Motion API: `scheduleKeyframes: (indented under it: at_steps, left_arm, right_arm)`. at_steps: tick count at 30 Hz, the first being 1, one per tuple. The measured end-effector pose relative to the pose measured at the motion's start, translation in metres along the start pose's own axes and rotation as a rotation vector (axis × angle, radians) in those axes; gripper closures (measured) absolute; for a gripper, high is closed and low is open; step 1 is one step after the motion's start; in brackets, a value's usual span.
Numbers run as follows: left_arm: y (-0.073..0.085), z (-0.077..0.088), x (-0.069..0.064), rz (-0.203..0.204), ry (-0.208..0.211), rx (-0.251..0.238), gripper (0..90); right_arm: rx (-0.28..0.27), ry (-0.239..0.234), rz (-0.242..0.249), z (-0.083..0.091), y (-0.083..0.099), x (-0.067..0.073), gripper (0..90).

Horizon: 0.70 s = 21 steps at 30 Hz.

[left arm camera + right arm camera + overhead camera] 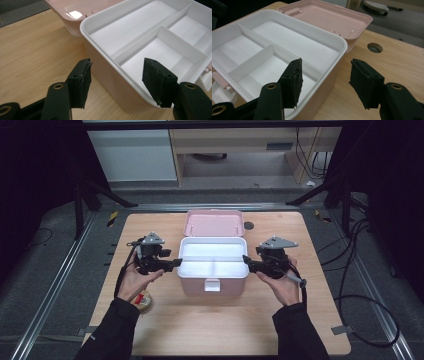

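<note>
A pink box [195, 284] stands mid-table with its lid [214, 223] swung open behind it. A white tray [212, 239] with dividers sits in its top and holds nothing. My left gripper [175, 263] is at the box's left side. In the left gripper view the left gripper [116, 80] is open, its jaws straddling the tray's [85, 27] near wall without touching it. My right gripper [246, 260] is at the box's right side. In the right gripper view the right gripper [325, 80] is open too, one jaw over the tray [342, 43] and one outside the wall.
A roll of tape [141, 300] lies on the wooden table [215, 325] by the person's left wrist. A round cable hole [248, 225] sits right of the lid, and the hole [374, 47] also appears in the right gripper view. A white latch [212, 285] hangs on the box's front.
</note>
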<state>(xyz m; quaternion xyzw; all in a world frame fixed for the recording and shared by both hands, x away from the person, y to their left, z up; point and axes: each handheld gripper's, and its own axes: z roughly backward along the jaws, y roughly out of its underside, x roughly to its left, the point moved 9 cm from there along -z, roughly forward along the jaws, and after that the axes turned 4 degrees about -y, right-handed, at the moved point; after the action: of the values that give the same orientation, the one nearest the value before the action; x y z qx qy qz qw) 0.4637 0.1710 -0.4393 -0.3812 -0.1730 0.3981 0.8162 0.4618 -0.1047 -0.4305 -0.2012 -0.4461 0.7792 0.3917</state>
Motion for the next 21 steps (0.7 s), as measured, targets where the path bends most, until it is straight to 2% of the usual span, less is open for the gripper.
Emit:
scheduleKeyframes:
  at_steps: [1,2,3,4,5,6,7,8,10,11,12,13,14,16,19,21]
  left_arm:
    - [-0.001,0.001,0.001,-0.012,0.014,0.0,39.5]
    - [-0.005,0.001,0.003,-0.057,0.022,-0.002,39.5]
    - [-0.005,0.001,0.003,-0.057,0.022,-0.002,39.5]
    - [-0.007,0.003,0.007,-0.093,0.015,0.016,39.5]
    - [-0.007,0.003,0.007,-0.093,0.015,0.016,39.2]
    - [-0.009,0.004,0.008,-0.105,0.017,0.022,38.2]
    - [-0.014,0.006,0.01,-0.125,0.028,0.011,37.5]
    - [-0.014,0.006,0.01,-0.125,0.028,0.011,36.5]
    - [-0.02,0.007,0.013,-0.144,0.035,0.011,36.1]
    - [-0.022,0.007,0.015,-0.149,0.032,0.012,36.0]
    - [-0.024,0.007,0.016,-0.148,0.05,0.015,36.9]
    - [-0.026,0.007,0.016,-0.153,0.064,0.018,36.9]
    - [-0.028,0.007,0.018,-0.165,0.055,0.019,39.4]
    - [-0.031,0.006,0.018,-0.19,0.066,0.026,39.8]
    - [-0.034,0.002,0.015,-0.227,0.081,0.052,39.6]
    - [-0.035,0.0,0.011,-0.249,0.106,0.083,39.7]
  right_arm:
    - [-0.002,-0.013,0.002,0.001,-0.002,-0.002,42.2]
    - [-0.003,-0.024,0.009,0.001,-0.003,-0.005,41.5]
    - [-0.002,-0.025,0.021,0.001,-0.005,-0.008,40.1]
    - [0.003,-0.027,0.041,0.001,-0.006,-0.01,38.1]
    - [0.003,-0.027,0.041,0.001,-0.006,-0.01,38.1]
    - [0.027,-0.036,0.08,0.001,-0.007,-0.015,38.0]
    - [0.036,-0.061,0.093,0.001,-0.009,-0.015,38.0]
    - [0.036,-0.061,0.093,0.001,-0.009,-0.015,38.0]
    - [0.05,-0.093,0.122,0.0,-0.012,-0.015,38.8]
    - [0.041,-0.104,0.148,0.0,-0.016,-0.013,39.0]
    - [0.042,-0.134,0.168,0.0,-0.021,-0.01,39.3]
    - [0.042,-0.134,0.168,0.0,-0.021,-0.01,39.3]
    - [0.059,-0.159,0.207,-0.001,-0.025,-0.006,38.0]
    - [0.069,-0.161,0.222,-0.002,-0.027,-0.005,37.3]
    - [0.099,-0.191,0.248,-0.007,-0.032,-0.002,38.2]
    - [0.112,-0.196,0.264,-0.01,-0.034,-0.002,38.5]
